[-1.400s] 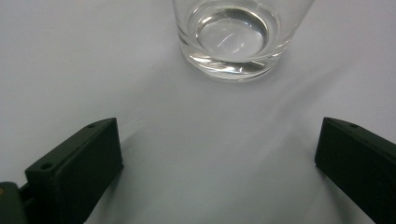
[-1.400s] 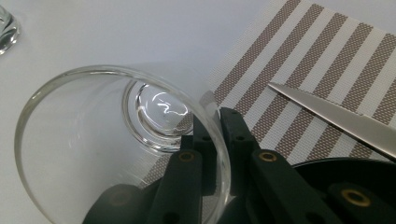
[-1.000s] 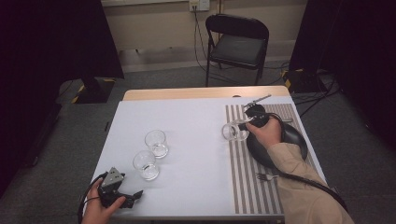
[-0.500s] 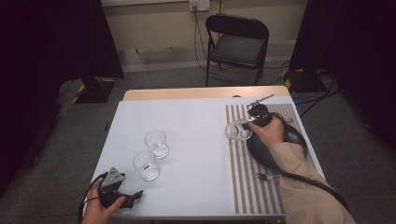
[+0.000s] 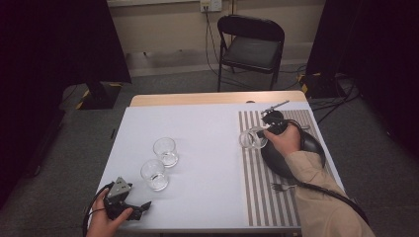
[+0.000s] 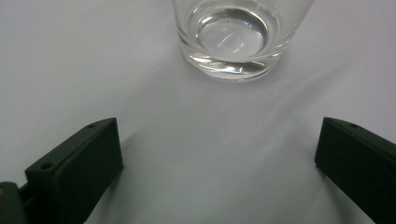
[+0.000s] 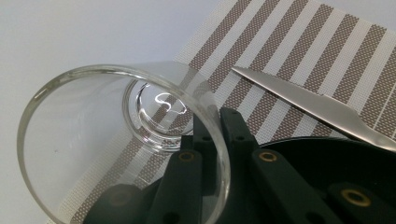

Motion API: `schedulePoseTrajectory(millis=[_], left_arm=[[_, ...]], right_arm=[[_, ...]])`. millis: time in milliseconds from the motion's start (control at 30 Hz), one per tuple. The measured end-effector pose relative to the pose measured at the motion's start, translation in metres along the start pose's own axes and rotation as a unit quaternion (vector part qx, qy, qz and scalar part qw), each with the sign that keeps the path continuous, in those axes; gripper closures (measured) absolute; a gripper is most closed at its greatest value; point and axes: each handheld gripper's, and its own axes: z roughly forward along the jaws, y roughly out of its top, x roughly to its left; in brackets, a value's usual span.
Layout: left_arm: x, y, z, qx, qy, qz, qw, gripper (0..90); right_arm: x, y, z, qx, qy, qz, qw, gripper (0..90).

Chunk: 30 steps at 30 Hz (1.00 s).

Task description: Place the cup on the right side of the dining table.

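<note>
Covering most of the table, a white cloth (image 5: 207, 143) is laid with a striped placemat (image 5: 262, 197) at the right, where a black plate (image 5: 311, 145) is set with a knife (image 7: 303, 100) beyond and a fork (image 5: 282, 186) nearer. A clear tumbler (image 5: 253, 138) is held tilted over the placemat's left edge, its wall pinched between the pressed-together jaws of the right gripper (image 5: 264, 132), presumably so it can be stood by the plate. Thick-based and empty, its rim is turned sideways. Two more glasses (image 5: 164, 150) are left upright mid-cloth; the left gripper (image 5: 143, 206) is rested nearby, jaws spread, nothing between.
</note>
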Motion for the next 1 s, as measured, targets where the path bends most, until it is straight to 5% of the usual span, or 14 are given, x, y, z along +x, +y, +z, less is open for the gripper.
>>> schedulePoseTrajectory(millis=[1000], left_arm=[[0.0, 0.0, 0.0, 0.0, 0.0, 0.0, 1.0, 0.0]], right_arm=[[0.003, -0.0002, 0.0014, -0.012, -0.016, 0.007, 0.9998, 85.5]])
